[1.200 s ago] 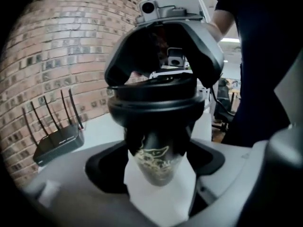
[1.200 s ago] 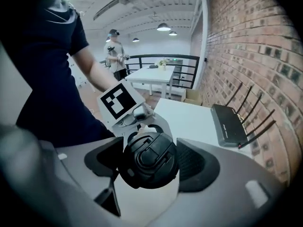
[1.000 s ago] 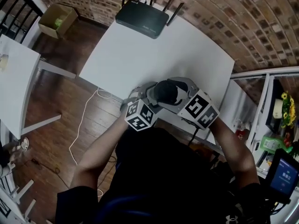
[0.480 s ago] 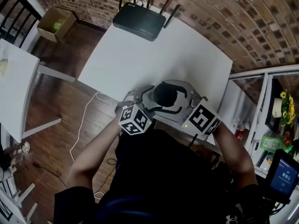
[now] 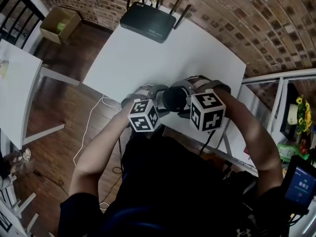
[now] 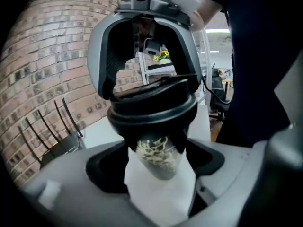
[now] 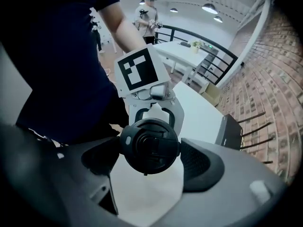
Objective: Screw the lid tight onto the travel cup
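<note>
The travel cup, dark with a gold pattern (image 6: 158, 156), stands near the front edge of the white table (image 5: 148, 58) with its black lid (image 5: 175, 98) on top. My left gripper (image 5: 160, 98) comes in from the left and is shut on the cup's body below the lid (image 6: 151, 110). My right gripper (image 5: 185, 98) points steeply down over the lid (image 7: 149, 145). Its jaws have just been opening and stand on either side of the lid, a thin gap showing at one pad (image 7: 201, 161). In the left gripper view, the right gripper's grey fingers (image 6: 106, 56) arch over the lid.
A black router (image 5: 148, 19) with antennas sits at the table's far edge. A cardboard box (image 5: 60, 22) and a white cable (image 5: 86, 132) lie on the wooden floor to the left, beside another white table (image 5: 15, 83). A brick wall runs behind.
The right gripper has rolled round the lid, so its marker cube now faces up and sits closer to the cup. The left gripper's cube has turned a little. The cup stays put.
</note>
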The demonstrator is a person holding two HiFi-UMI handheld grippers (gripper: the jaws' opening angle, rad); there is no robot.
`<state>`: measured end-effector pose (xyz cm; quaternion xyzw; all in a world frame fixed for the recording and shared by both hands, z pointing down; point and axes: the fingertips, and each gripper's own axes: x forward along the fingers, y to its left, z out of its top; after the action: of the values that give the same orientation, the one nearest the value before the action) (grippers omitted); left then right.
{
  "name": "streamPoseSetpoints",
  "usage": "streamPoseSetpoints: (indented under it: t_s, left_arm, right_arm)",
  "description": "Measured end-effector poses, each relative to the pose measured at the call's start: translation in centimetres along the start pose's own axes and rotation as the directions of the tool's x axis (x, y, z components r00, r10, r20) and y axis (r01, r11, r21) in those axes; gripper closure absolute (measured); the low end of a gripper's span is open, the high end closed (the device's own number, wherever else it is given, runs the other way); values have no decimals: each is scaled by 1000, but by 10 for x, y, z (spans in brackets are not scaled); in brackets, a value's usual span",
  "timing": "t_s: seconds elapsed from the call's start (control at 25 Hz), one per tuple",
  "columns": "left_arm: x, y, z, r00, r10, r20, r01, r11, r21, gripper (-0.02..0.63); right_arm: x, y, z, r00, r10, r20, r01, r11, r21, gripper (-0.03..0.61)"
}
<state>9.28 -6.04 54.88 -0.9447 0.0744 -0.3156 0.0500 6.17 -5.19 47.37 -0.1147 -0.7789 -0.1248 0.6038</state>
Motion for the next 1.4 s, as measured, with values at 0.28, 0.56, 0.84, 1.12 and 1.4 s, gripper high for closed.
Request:
streamPoseSetpoints:
  t_s: [0.28, 0.56, 0.84, 1.12, 1.4]
  left_arm:
    - [5, 0, 1, 992, 123, 39, -119, 988, -97, 236]
    - [8, 2, 2, 963, 267, 45, -250, 942, -225, 232]
    - [4, -1, -6, 965, 263, 24, -250, 939, -236, 235]
    - [-97, 35, -12, 866, 497, 60, -377, 725, -576, 307]
    - [-194, 88, 84, 648, 723, 238, -411, 596, -690, 609]
  right_arm:
    - [1, -8, -6, 989, -108, -103, 146, 837, 527, 170]
    - [1, -10, -3, 992, -110, -56, 123, 870, 478, 167]
    - [-25, -9, 6, 998, -54, 12, 53, 991, 125, 161]
    - [-128, -59, -12, 732, -562, 385, 60, 616, 786, 561]
    - [-140, -41, -58, 451, -825, 340, -294, 223, 930, 568]
